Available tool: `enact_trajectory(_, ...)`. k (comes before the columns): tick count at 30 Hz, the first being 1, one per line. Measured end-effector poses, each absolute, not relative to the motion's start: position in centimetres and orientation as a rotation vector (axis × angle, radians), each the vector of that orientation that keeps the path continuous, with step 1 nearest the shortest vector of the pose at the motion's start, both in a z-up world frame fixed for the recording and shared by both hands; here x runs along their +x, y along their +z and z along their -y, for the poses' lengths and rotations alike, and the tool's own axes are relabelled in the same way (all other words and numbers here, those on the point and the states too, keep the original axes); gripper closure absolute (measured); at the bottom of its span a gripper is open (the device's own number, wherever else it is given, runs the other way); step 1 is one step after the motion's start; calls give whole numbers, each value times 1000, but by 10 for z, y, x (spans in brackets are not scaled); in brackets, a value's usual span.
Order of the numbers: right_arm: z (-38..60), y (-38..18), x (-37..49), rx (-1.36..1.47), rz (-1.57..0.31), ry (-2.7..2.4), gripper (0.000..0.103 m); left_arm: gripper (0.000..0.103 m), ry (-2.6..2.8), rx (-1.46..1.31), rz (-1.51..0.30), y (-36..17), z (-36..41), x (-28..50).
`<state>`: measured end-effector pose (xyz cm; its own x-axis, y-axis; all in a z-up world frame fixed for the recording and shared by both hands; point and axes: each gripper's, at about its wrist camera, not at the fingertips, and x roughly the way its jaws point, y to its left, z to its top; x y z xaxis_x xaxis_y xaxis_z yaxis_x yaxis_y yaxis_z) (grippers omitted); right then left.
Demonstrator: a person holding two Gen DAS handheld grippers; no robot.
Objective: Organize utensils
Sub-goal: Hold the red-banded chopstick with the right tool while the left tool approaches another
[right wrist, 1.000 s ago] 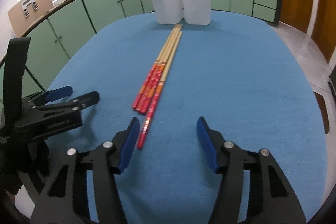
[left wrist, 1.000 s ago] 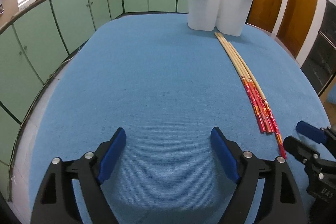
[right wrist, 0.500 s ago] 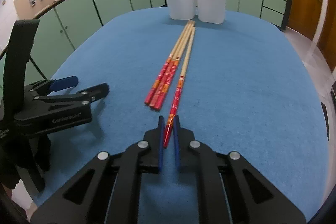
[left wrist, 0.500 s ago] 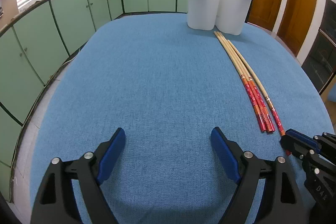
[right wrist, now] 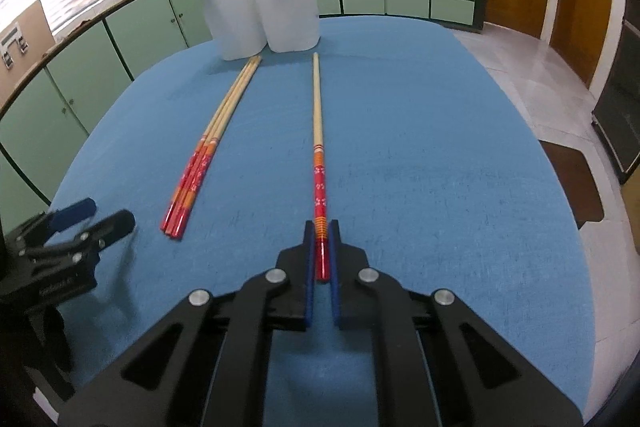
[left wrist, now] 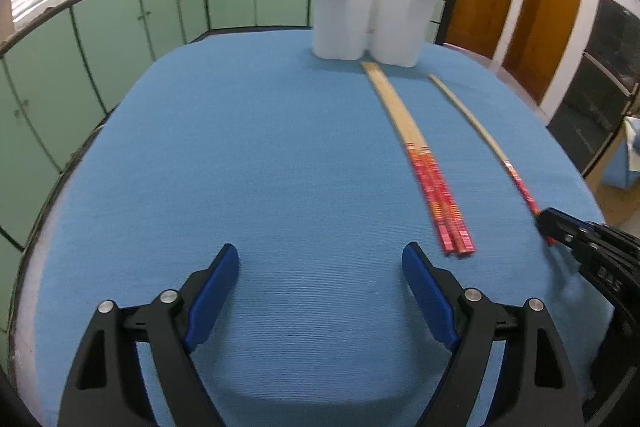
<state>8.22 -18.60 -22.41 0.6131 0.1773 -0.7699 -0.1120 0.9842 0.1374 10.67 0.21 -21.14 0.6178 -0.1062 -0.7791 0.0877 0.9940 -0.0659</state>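
Note:
My right gripper (right wrist: 321,229) is shut on the red end of one chopstick (right wrist: 318,131), which points toward the white two-lobed utensil holder (right wrist: 264,11) at the table's far end. The same chopstick (left wrist: 476,131) and right gripper (left wrist: 554,223) show at the right of the left wrist view. Three more chopsticks (right wrist: 210,143) lie bundled on the blue cloth to the left; in the left wrist view they (left wrist: 420,159) lie just ahead and right of my left gripper (left wrist: 320,267), which is open and empty. The holder (left wrist: 368,15) holds several utensils.
The blue-clothed table (left wrist: 248,163) has rounded edges. Green cabinets (left wrist: 120,27) run along the left and back. Wooden doors (left wrist: 536,7) and a dark oven (left wrist: 600,75) stand at the right. My left gripper (right wrist: 80,219) shows at the left of the right wrist view.
My right gripper shut on the red end of one chopstick and has pulled it sideways to the right, away from the other three. My left gripper stays open.

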Motion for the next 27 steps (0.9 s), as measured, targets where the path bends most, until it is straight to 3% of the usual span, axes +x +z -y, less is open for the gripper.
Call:
enact_trajectory(23,186,-224,93,61,-908,246,96,20,-140,45,-930,-215,34,119)
enact_trajectory(27,189,-222,87,53,-884,254,69,20,-126,26,-923,-214,26,115)
